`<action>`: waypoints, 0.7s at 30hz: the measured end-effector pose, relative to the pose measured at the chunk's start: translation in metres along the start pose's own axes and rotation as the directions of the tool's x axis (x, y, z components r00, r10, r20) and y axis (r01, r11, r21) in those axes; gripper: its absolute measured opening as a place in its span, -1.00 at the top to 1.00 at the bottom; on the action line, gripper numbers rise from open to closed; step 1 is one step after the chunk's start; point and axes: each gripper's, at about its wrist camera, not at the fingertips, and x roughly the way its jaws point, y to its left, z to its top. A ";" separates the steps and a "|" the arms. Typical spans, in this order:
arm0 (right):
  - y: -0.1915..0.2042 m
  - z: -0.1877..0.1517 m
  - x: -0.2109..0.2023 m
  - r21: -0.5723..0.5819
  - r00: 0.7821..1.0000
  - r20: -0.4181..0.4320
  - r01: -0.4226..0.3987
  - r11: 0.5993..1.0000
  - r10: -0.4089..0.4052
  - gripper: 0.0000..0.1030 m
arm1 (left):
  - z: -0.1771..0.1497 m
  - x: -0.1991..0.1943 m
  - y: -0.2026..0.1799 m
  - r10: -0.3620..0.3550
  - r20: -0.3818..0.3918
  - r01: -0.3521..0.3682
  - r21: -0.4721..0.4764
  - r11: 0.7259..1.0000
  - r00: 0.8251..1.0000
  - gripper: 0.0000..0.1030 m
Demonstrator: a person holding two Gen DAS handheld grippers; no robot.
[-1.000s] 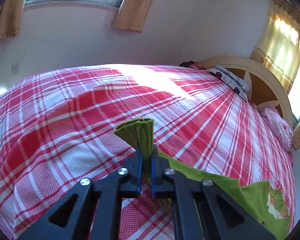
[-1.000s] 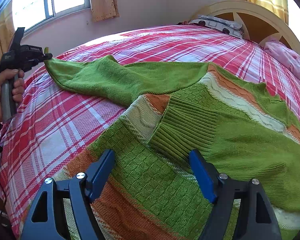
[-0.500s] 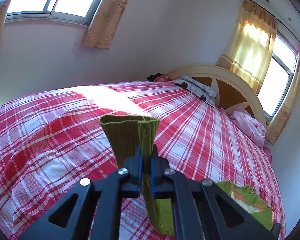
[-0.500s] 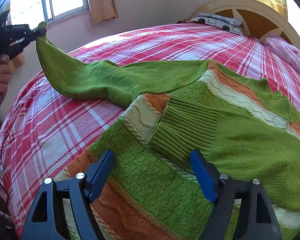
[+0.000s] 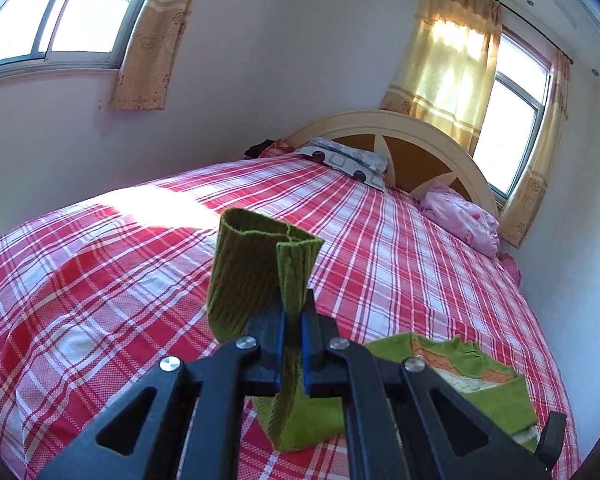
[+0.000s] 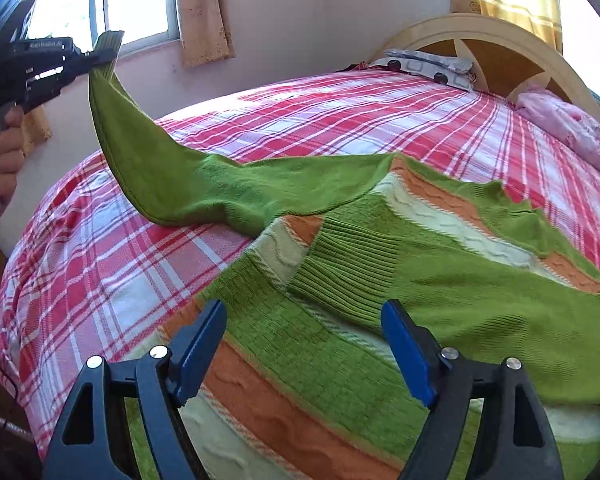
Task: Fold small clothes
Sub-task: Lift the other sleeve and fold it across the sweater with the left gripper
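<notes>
A green knit sweater point(image 6: 440, 292) with orange and cream bands lies on a red plaid bed point(image 6: 100, 280). Its far sleeve point(image 6: 172, 176) rises off the bed to the upper left, where my left gripper point(image 6: 100, 58) is shut on the ribbed cuff. In the left wrist view that gripper point(image 5: 293, 320) pinches the cuff point(image 5: 260, 272), which stands up above the fingers; the sweater body point(image 5: 460, 376) shows at lower right. My right gripper point(image 6: 304, 332) hovers open just above the sweater, with the other sleeve's ribbed cuff point(image 6: 348, 276) lying flat ahead of its blue pads.
A patterned pillow point(image 6: 432, 64) and a pink bundle point(image 6: 560, 124) lie by the cream headboard point(image 6: 500, 40). Curtained windows point(image 5: 60, 20) line the walls. A person's hand point(image 6: 0, 148) grips the left tool's handle. The bed's left edge point(image 6: 8, 280) drops off near it.
My left gripper has lifted the sleeve cuff up off the bed, so the sleeve now hangs steeply. The right gripper has stayed open over the sweater, rising slightly.
</notes>
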 end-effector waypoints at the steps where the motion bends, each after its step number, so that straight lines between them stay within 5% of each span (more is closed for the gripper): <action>1: -0.002 -0.002 -0.004 -0.003 1.000 0.004 0.018 1.000 -0.018 -0.56 | 0.000 -0.001 -0.004 -0.008 0.000 0.008 0.005 1.000 1.000 0.86; 21: -0.089 -0.058 -0.103 0.150 0.988 0.048 0.137 0.979 -0.146 -0.56 | 0.003 0.002 -0.121 -0.227 -0.069 0.229 0.028 0.973 0.972 0.87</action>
